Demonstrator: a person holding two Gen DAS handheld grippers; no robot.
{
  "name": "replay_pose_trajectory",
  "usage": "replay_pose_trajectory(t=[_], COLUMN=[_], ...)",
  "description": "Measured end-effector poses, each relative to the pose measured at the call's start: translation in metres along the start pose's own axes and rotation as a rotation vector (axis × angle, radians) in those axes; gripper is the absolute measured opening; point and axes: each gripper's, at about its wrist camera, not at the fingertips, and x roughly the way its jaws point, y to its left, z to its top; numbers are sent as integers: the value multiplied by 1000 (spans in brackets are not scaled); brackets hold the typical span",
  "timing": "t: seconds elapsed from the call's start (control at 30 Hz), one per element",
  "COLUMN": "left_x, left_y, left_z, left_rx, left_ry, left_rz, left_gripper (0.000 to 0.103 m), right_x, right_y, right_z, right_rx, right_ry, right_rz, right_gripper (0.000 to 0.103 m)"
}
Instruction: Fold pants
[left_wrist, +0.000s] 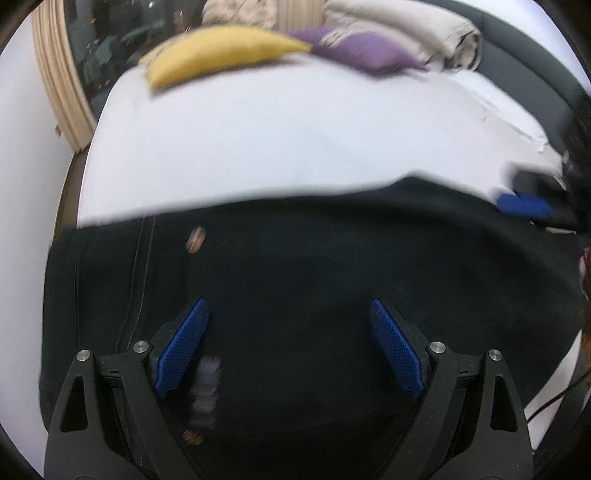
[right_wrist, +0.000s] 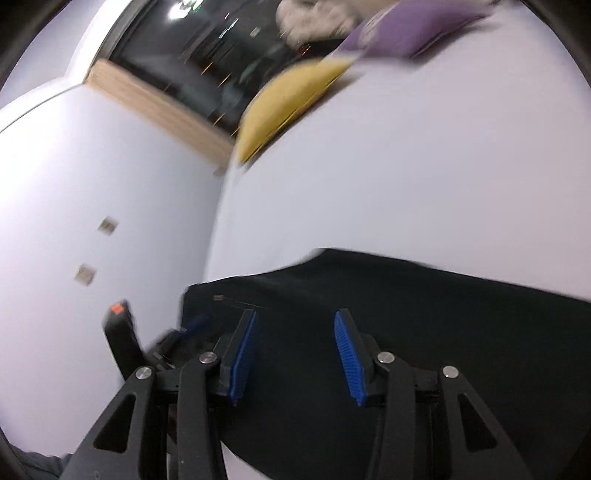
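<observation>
Left wrist view: our left gripper (left_wrist: 290, 314) open, empty, directly over pants (left_wrist: 295, 266); long axis runs sideways; right gripper (right_wrist: 294, 321) open too.

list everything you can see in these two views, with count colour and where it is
pants: one, black, spread flat on the near part of the bed
bed: one, white sheet, fills the middle of both views
yellow pillow: one, yellow, far end of the bed
purple pillow: one, purple, far end, beside the yellow one
blanket: one, beige, bundled behind the pillows
window: one, dark glass, beyond the far end of the bed
curtain: one, beige, by the window
left gripper: one, black with blue pads, open above the pants, nothing between the jaws
right gripper: one, black with blue pads, open above the pants, nothing between the jaws
</observation>
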Motion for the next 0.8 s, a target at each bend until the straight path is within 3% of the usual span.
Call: replay_pose_trajectory(t=[0.07,0.1,0.17,0.27,0.37,0.43,0.5,0.57,0.63,0.67,0.7,0.73,0.77,0.8], left_x=[2,0,-1,4,3,-10,-21,-17,-10,-10,-10,-11,-12,-16], left_y=[6,7,8,12,12,8,12,16,17,19,20,20,20,20], left_z=[-12,-15,-18,-13,-12,-21,-28,-33,-34,-35,-34,-33,-33,-34], left_rx=[6,11,8,1,-10,-33,-62,-70,-54,-52,-50,-48,-49,-54], left_ry=[-16,-33,-42,-47,-60,-88,-118,-100,-89,-91,-87,-85,-86,-93], left_rz=[-10,-9,-6,-23,-33,-38,-33,-16,-17,-18,-18,-16,-8,2], left_gripper=[89,89,90,90,90,89,90,90,90,90,90,90,90,90], right_x=[50,71,79,82,54,13,-4,-21,-22,-29,-48,-64,-86,-110], right_y=[0,-3,-18,-48,-31,-29,-24,-26,-33,-45,-68,-83,-103,-120], right_z=[6,16,31,53,49,39,28,0,-31,-43,-57,-61,-67,-73], right_rx=[-9,-15,-1,136,39,79,82,29,-46,-50,-5,39,108,171], right_ry=[120,135,80,70,-6,-116,-185,-132,-27,-5,-27,-52,-81,-121], right_rz=[-91,-153,-220,-164,-273,-323,-236,-161,-199,-248,-236,-229,-260,-259], right_gripper=[46,41,0,0,0,16,27,43,45,41,30,8,0,0])
